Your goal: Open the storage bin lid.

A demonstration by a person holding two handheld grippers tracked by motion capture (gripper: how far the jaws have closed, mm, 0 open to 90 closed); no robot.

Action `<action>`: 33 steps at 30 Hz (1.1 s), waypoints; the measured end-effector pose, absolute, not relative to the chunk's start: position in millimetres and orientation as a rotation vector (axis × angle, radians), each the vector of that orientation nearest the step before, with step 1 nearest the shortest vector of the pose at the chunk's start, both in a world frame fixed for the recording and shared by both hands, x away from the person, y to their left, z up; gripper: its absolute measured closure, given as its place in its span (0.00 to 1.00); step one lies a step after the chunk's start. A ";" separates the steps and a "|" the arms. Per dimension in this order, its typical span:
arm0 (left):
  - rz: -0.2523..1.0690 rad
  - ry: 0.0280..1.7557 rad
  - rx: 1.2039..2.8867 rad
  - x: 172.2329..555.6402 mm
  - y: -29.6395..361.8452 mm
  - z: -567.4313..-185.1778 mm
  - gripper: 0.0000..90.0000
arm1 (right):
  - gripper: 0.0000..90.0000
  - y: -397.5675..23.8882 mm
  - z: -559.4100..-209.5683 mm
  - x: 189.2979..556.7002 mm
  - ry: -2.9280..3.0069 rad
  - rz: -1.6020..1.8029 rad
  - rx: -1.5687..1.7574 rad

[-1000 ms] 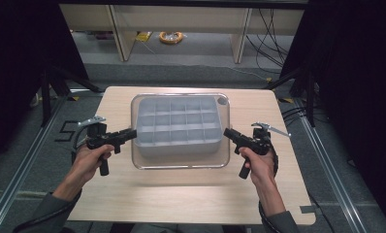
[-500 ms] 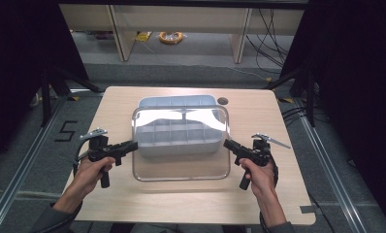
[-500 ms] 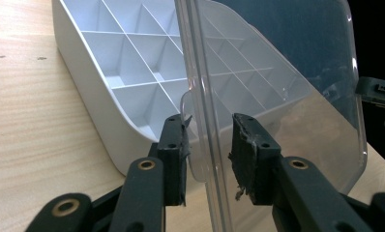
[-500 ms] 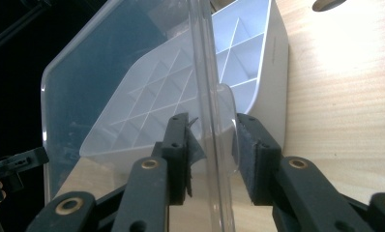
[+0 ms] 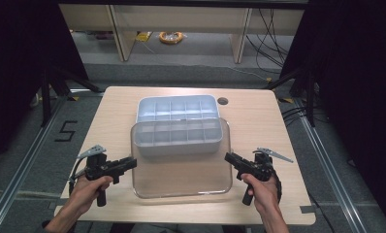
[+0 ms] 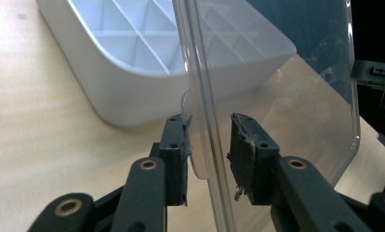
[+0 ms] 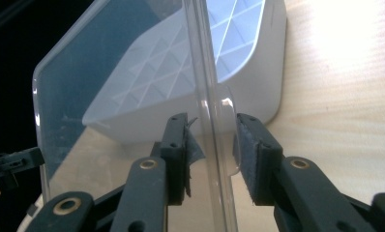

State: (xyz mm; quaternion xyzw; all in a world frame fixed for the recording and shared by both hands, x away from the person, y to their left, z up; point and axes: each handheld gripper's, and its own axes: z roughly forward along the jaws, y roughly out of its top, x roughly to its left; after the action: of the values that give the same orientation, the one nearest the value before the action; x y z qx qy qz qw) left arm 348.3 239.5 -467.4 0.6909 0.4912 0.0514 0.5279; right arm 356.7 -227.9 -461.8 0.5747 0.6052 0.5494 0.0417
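- At the table's (image 5: 108,111) near edge, the left gripper (image 5: 131,163) and right gripper (image 5: 228,158) pinch the clear lid's (image 5: 181,170) side tabs.
- Both hands grip from below; the lid's far edge rests against the white divided box (image 5: 176,109).

My left claw (image 6: 207,145) grips the clear plastic lid's (image 6: 287,96) edge tab, with the white compartmented plastic box (image 6: 132,63) just behind on the pale wooden bench (image 6: 31,125).

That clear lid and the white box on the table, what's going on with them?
A person holds the clear lid by its two side edges, the left gripper and the right gripper each clamping a small tab between its jaws. The lid is off the white compartment box, tilted in front of it above the table.
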 end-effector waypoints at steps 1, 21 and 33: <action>0.118 1.176 1.656 347.0 239.9 -468.9 0.74 | 0.74 -227.4 -462.0 354.0 1.855 1.658 1.773; 0.091 1.194 1.695 323.3 239.0 -488.5 0.73 | 0.73 -222.7 -484.2 328.9 1.904 1.591 1.851; 0.074 1.179 1.753 318.5 242.2 -494.9 0.71 | 0.73 -223.6 -492.4 323.0 1.945 1.547 1.804</action>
State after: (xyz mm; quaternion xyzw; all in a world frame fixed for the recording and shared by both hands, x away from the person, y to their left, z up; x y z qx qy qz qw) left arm 318.5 242.2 -494.9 0.7223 0.4857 0.0306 0.4914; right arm 323.0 -223.6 -492.4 0.5872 0.6329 0.5034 0.0355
